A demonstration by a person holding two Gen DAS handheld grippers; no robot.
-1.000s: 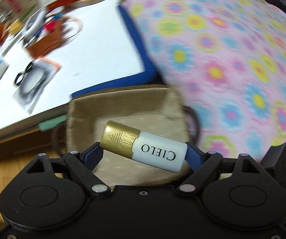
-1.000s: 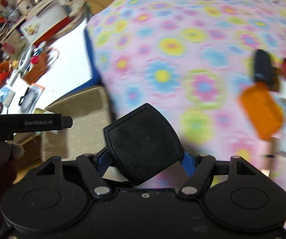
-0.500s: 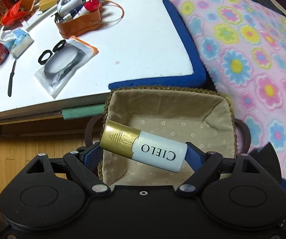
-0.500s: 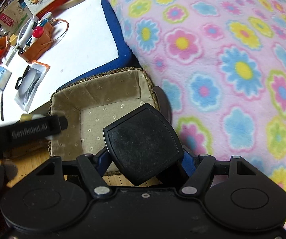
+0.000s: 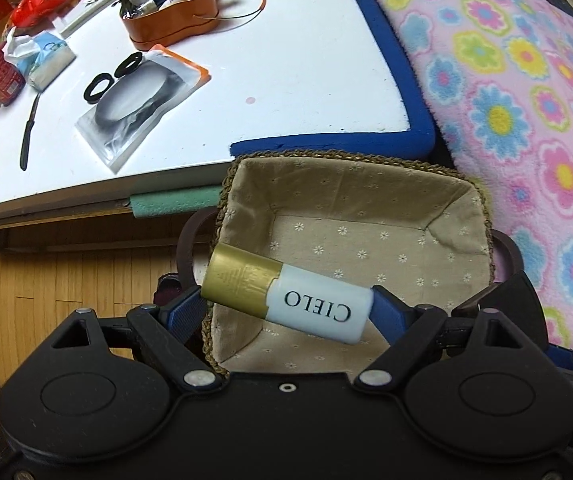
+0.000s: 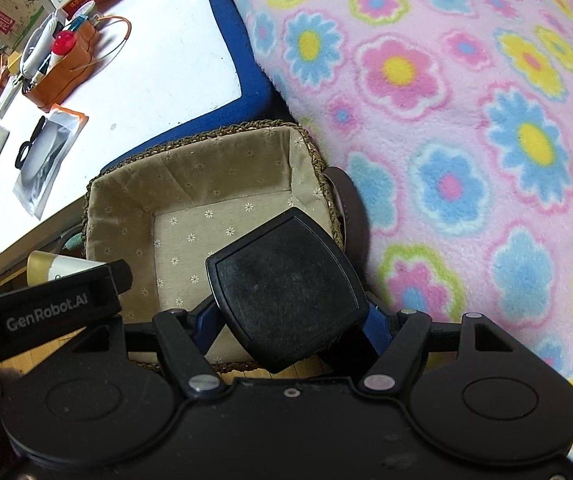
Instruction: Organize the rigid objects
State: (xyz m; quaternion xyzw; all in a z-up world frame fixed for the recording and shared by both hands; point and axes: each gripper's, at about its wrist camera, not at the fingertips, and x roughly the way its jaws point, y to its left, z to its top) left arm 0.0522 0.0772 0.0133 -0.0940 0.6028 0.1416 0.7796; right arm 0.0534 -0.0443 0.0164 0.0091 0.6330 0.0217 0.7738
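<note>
— So, where do things stand with the tidying?

— Both my tongs are loaded and nothing is in the basket (image 5: pixel 350 176) yet; its flowered lining shows bare from wall to wall. My left gripper (image 5: pixel 286 312) pinches the white CIELO tube (image 5: pixel 286 298) with the gold cap end to end, tilted, hanging over the basket's near left corner. My right gripper (image 6: pixel 286 316) is clamped on a flat black case (image 6: pixel 286 288), held over the basket's near right corner, close to the rim on the flowered blanket (image 6: pixel 466 120) side.

— And the basket itself?

— It sits off the near edge of the white table (image 5: pixel 270 60), squeezed between that and the blanket.

— What is left, then?

— By my reckoning, both drops: lower each piece inside the walls and let go. Whether more things wait for sorting afterwards, I cannot tell from what I see.
</note>
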